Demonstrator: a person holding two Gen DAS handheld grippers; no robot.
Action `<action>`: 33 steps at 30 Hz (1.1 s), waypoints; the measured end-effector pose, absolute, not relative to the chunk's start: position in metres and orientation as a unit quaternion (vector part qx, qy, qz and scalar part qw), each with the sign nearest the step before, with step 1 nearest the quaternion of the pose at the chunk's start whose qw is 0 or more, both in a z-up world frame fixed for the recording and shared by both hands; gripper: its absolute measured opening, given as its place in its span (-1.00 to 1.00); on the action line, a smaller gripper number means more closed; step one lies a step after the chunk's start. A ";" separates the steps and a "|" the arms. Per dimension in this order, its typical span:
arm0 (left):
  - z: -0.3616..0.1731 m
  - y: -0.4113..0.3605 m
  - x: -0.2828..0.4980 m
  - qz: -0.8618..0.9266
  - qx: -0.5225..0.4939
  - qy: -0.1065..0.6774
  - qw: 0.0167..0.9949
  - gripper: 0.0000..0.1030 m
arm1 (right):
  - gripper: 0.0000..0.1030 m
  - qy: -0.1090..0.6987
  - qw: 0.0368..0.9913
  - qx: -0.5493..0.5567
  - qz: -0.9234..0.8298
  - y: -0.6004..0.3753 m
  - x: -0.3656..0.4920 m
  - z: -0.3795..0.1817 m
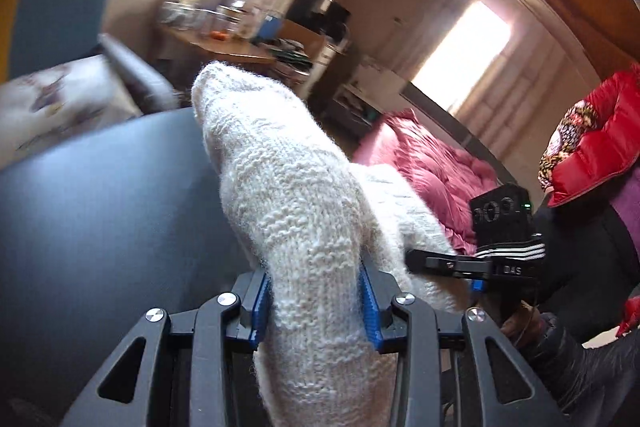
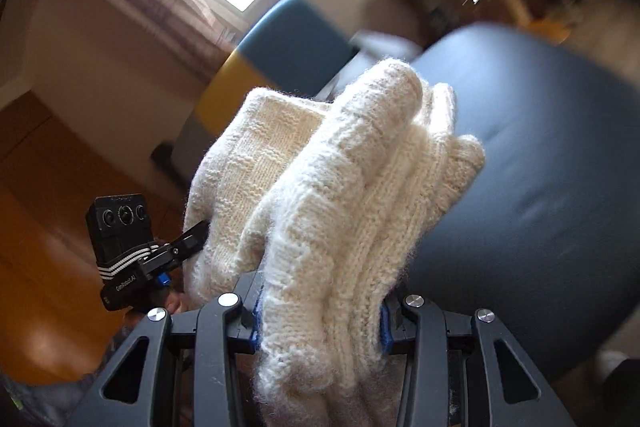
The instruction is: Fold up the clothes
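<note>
- A dark blue padded surface (image 2: pixel 540 155) is seen beneath, in a sunlit, blurred living room.
- A cream knitted garment (image 1: pixel 288 211) is held aloft, bunched, clamped by left gripper (image 1: pixel 316 311) and right gripper (image 2: pixel 320 323).
- A mid-fold carry is judged; laying flat would be required.

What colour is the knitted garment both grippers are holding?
Cream white knitted garment, clearest in the right wrist view.

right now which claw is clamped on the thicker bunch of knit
The right claw: several stacked folds of the cream knit sit between its pads. The left claw pinches one narrower roll.
</note>
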State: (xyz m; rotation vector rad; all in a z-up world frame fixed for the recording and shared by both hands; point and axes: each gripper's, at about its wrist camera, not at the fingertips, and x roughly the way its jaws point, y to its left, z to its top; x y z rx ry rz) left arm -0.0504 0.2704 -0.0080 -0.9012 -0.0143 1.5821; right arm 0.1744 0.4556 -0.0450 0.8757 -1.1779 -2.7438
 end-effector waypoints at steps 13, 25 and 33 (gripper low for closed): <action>-0.093 0.405 -0.078 0.698 -0.469 0.100 0.531 -0.17 | 0.04 -0.395 -0.143 0.310 -0.853 0.538 0.196 -0.137; -0.058 0.359 -0.055 0.741 -0.428 0.085 0.511 -0.26 | 0.40 -0.324 -0.179 0.277 -0.887 0.517 0.196 -0.091; -0.036 0.344 -0.030 0.754 -0.393 0.088 0.519 -0.26 | -0.24 -0.220 -0.174 0.296 -0.913 0.481 0.188 -0.055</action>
